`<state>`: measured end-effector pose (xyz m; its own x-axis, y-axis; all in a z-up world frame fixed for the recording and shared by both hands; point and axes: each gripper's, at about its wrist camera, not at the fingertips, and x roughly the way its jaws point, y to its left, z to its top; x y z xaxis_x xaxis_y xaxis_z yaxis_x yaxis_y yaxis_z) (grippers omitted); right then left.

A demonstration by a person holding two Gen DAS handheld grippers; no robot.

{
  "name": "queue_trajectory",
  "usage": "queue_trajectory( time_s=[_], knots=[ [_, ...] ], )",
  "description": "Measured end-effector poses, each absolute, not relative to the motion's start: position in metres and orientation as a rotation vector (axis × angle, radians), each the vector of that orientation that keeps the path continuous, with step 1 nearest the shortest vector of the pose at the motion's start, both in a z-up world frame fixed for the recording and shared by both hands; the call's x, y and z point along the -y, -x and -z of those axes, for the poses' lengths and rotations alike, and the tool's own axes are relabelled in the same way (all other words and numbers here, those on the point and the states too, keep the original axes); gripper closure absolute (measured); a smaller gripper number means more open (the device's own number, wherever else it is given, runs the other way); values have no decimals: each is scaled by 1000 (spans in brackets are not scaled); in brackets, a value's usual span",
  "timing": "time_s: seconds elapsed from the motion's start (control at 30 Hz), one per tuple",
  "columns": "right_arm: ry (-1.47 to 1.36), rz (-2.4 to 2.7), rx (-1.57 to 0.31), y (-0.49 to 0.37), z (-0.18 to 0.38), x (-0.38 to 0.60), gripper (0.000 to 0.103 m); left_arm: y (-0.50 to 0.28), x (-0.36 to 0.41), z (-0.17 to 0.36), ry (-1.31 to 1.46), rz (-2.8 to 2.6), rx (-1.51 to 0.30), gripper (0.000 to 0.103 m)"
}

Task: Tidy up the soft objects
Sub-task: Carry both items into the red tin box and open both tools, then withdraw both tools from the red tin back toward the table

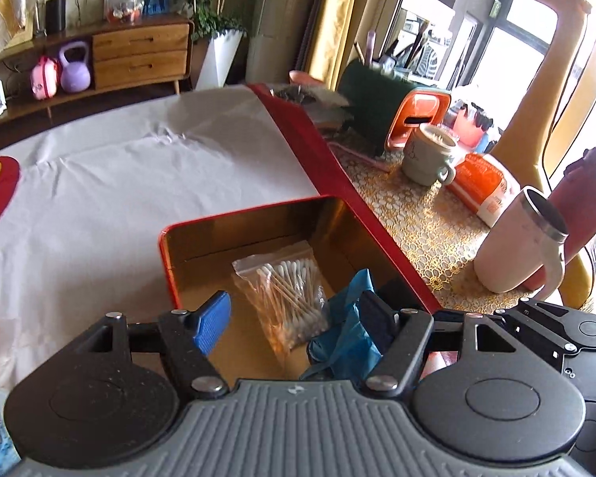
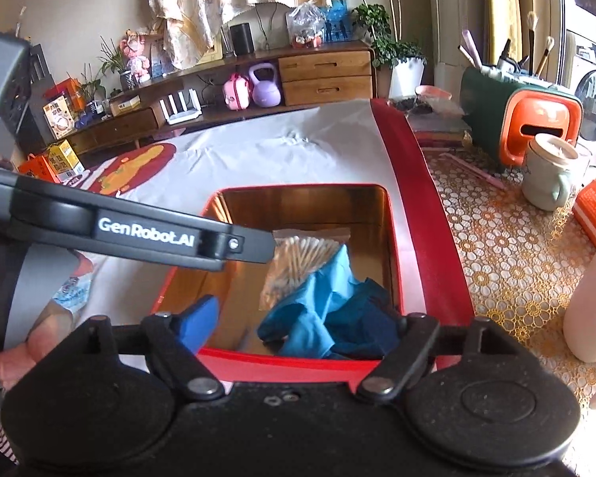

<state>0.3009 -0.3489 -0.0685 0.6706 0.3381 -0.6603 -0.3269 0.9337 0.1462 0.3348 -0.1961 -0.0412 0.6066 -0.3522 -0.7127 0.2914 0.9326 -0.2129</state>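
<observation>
A red tin box (image 1: 167, 250) with a gold inside stands on the white cloth; it also shows in the right wrist view (image 2: 298, 359). In it lie a clear bag of cotton swabs (image 1: 286, 298) (image 2: 298, 256) and a crumpled blue glove (image 1: 345, 342) (image 2: 318, 318). My left gripper (image 1: 298, 318) is open above the box, its right finger against the glove. My right gripper (image 2: 298, 322) is open over the box's near rim, empty, with the glove between its fingers. The left gripper's body crosses the right wrist view at left.
A white cloth (image 1: 119, 183) with a red border covers the table's left. On the lace mat at right stand a pale mug (image 1: 427, 155), a white steel-lined tumbler (image 1: 520, 238), an orange packet (image 1: 484, 187) and an orange-green holder (image 2: 536, 127). A small printed packet (image 2: 73, 290) lies left of the box.
</observation>
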Motion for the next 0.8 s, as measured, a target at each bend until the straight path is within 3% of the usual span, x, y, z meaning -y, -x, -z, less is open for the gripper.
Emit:
queue_trajectory(
  time_s=[0.27, 0.4, 0.8],
  knots=[
    [-10, -381, -712, -281, 52, 337, 14, -302, 173, 18, 65, 365, -790, 32],
    [-13, -386, -699, -272, 46, 331, 8, -285, 159, 10, 62, 360, -771, 23],
    [-11, -420, -665, -245, 32, 304, 1, -237, 103, -11, 89, 332, -727, 16]
  ],
)
